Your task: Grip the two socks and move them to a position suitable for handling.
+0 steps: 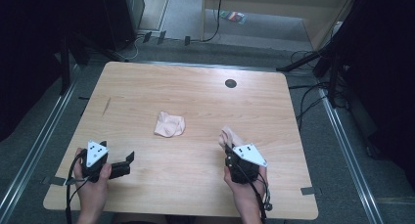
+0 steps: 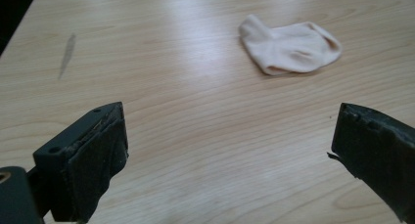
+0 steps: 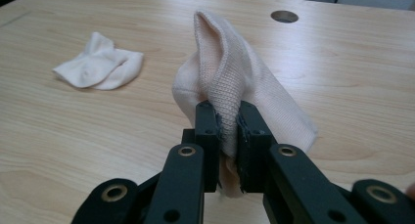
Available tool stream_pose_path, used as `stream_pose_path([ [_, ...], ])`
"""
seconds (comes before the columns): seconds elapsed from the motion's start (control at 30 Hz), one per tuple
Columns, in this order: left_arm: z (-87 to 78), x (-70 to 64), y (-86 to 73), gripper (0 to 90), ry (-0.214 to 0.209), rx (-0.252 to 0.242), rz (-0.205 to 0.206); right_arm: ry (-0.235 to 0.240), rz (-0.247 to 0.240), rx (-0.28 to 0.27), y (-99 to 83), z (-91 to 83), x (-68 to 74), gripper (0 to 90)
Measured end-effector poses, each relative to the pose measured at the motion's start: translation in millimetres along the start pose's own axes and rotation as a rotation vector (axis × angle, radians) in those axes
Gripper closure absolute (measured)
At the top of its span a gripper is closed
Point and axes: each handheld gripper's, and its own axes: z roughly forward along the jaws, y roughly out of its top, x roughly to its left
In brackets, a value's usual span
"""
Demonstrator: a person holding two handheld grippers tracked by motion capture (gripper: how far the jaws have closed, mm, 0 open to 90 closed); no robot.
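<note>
The right tool (image 3: 227,131) is clamped on one sock (image 3: 235,72), lifting its cuff off the counter (image 1: 195,175) as if to pair it, while the left tool (image 2: 230,150) waits with jaws apart, the other sock (image 2: 291,48) lying ahead of it.

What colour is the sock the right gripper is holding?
Pale peach-pink, a plain knit; the sock shows best in the right gripper view.
</note>
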Motion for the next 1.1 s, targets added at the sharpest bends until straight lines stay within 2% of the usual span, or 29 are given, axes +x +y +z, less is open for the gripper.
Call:
stream_pose_path([
  [0.07,-0.7,-8.5,1.6,0.2,-0.037,-0.007,0.006,0.025,0.005,-0.001,0.1,-3.1,7.5,82.6],
  [0.1,-0.7,-8.5,1.6,0.2,-0.037,-0.007,0.006,0.025,0.005,-0.001,0.1,-3.1,7.5,82.6],
  [0.33,-1.4,-27.0,3.5,0.2,-0.114,-0.02,0.027,0.071,-0.029,0.001,-2.7,-7.0,30.4,82.2],
  [0.6,-2.5,-36.0,4.0,0.2,-0.162,-0.029,0.04,0.112,-0.05,0.014,-8.4,-5.9,48.8,81.7],
  [0.63,-2.6,-36.3,3.9,0.2,-0.165,-0.031,0.04,0.122,-0.045,0.024,-10.4,-5.0,54.4,81.5],
  [0.77,-2.8,-36.8,3.9,0.2,-0.179,-0.034,0.04,0.136,-0.051,0.036,-13.9,-3.3,62.6,81.4],
  [1.1,-3.4,-46.4,3.6,0.3,-0.256,-0.051,0.052,0.175,-0.105,0.063,-28.4,3.9,96.5,81.2],
])
